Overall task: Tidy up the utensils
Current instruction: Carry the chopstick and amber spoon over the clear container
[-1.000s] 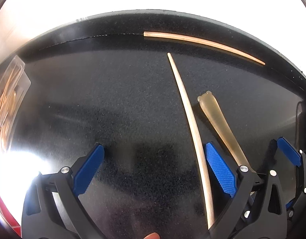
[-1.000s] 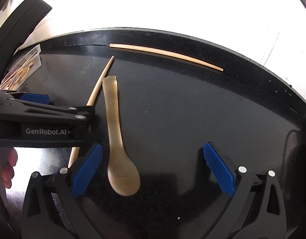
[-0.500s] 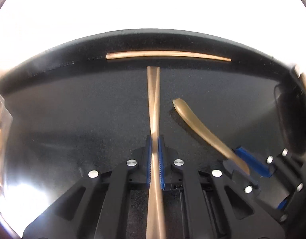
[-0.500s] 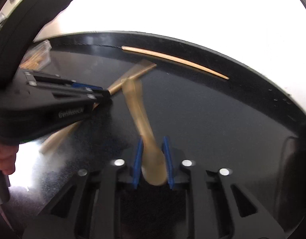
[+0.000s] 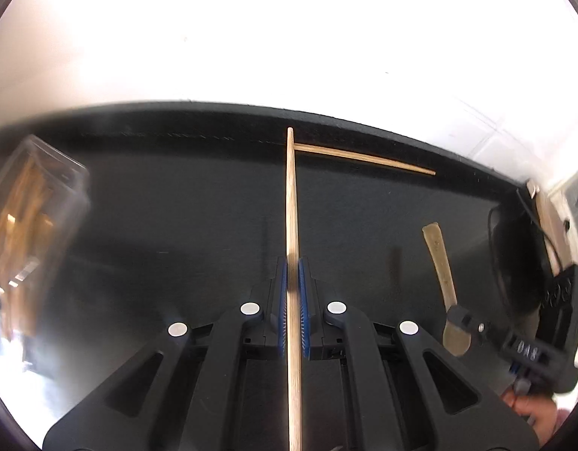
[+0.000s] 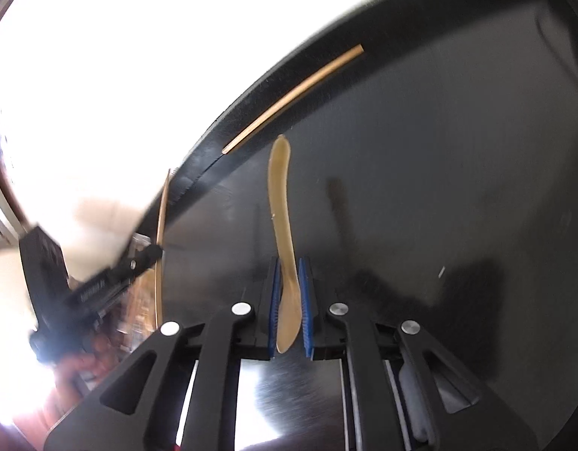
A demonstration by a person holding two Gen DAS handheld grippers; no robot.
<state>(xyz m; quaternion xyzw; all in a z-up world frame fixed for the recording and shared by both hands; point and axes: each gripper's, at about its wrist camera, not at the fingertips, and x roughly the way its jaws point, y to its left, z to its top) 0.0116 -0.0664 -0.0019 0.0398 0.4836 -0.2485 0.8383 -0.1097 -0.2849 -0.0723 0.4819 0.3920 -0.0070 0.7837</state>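
Observation:
My left gripper (image 5: 292, 293) is shut on a wooden chopstick (image 5: 292, 203) and holds it above the black table; the stick runs straight ahead between the blue pads. My right gripper (image 6: 289, 300) is shut on a translucent amber spoon (image 6: 283, 203), gripped near the bowl with the handle pointing forward, lifted off the table. A second chopstick (image 5: 364, 158) lies flat near the table's far edge; it also shows in the right wrist view (image 6: 292, 94). The right gripper with the spoon (image 5: 443, 263) shows at the right of the left wrist view.
A clear plastic container (image 5: 29, 225) with wooden utensils stands at the left of the black table (image 5: 176, 206). A dark object with a cable (image 5: 514, 255) and a black device (image 5: 563, 300) sit at the right edge. The left gripper (image 6: 100, 282) is at the right view's left.
Both grippers were open over the table a second ago. Each has since closed on its utensil and lifted it. The right gripper has tilted and moved away to the right.

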